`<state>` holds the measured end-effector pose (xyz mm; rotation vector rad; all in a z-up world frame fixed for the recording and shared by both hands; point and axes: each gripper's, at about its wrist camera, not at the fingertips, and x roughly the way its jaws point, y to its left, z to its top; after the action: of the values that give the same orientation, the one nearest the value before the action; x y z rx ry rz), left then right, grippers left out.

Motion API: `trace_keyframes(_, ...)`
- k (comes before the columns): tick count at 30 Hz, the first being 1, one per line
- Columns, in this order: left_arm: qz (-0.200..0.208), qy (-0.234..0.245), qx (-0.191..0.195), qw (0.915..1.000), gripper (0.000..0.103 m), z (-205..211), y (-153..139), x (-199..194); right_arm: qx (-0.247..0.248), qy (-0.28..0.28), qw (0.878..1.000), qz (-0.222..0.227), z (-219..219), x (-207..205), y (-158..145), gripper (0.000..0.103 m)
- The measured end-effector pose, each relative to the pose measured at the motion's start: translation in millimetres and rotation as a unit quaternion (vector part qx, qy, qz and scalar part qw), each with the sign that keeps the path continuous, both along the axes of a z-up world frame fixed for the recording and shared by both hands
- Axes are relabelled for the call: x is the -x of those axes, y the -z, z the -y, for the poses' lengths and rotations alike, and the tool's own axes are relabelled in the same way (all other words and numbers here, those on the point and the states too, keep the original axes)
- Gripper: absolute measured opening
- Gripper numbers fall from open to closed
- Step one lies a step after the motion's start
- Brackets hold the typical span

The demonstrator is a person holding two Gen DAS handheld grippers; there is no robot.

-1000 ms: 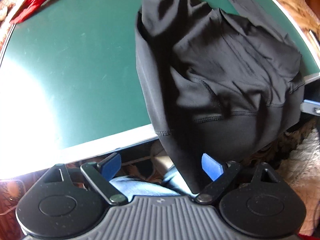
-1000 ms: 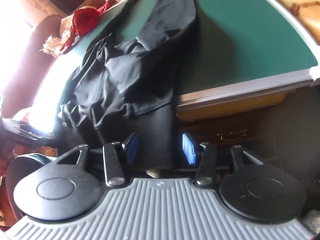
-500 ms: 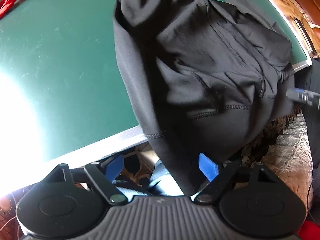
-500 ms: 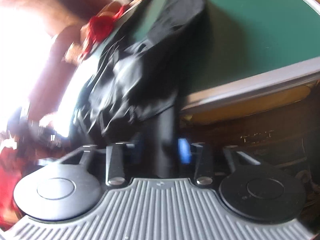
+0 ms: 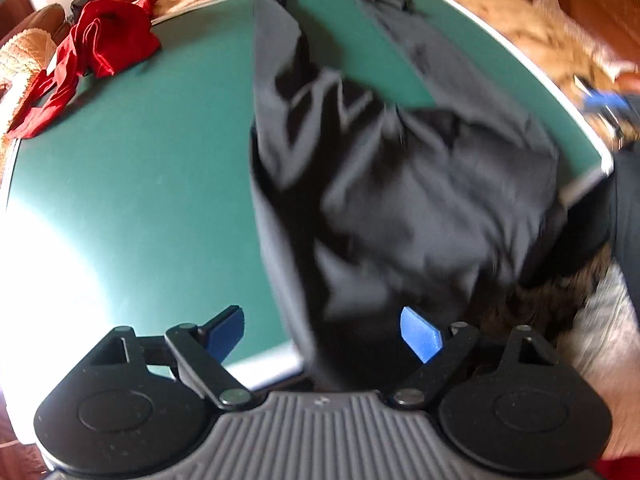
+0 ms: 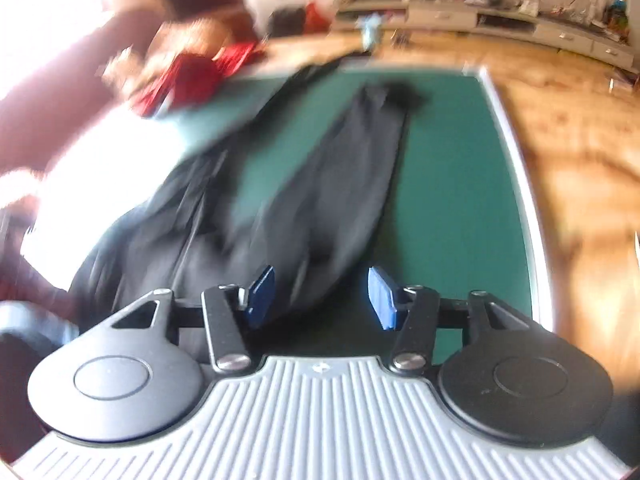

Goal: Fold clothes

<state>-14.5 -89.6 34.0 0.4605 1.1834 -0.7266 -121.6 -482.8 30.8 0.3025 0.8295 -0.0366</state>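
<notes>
Black pants [image 5: 400, 184] lie sprawled on the green tabletop [image 5: 140, 168], waist hanging off the near edge. Left tongs [image 5: 322, 330] and right tongs [image 6: 322, 292] both opening, fabric between, not pinched.

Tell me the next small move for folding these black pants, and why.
Probably bring both grippers back down to the waist end of the black pants and grip it. That end hangs bunched over the green table edge, the left gripper and right gripper pinch nothing, and the right jaws are opening.
</notes>
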Motion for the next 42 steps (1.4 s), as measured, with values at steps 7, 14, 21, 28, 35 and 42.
trace_keyframes(7, -0.003, 0.002, 0.019, 0.9998, 0.09, 48, 35, -12, -0.033, 0.083, 0.993, -0.074, 72, -216, 46, 0.06)
trace_keyframes(14, -0.02, -0.001, 0.022, 0.9996, 0.09, 63, 57, -31, -0.068, 0.157, 0.981, -0.091, 108, -277, 83, 0.06)
trace_keyframes(21, -0.022, 0.007, 0.028, 0.9994, 0.09, 79, 64, -35, -0.088, 0.16, 0.979, -0.086, 112, -308, 97, 0.059)
trace_keyframes(28, -0.018, 0.011, 0.028, 0.9994, 0.09, 97, 75, -36, 0.031, 0.101, 0.988, -0.112, 95, -340, 87, 0.004)
trace_keyframes(35, -0.001, 0.037, 0.036, 0.9987, 0.092, 126, 79, -44, 0.164, 0.137, 0.975, -0.065, 128, -397, 40, 0.004)
trace_keyframes(42, 0.006, 0.056, 0.066, 0.9963, 0.092, 152, 83, -61, 0.251, 0.148, 0.956, -0.041, 169, -467, 18, 0.004)
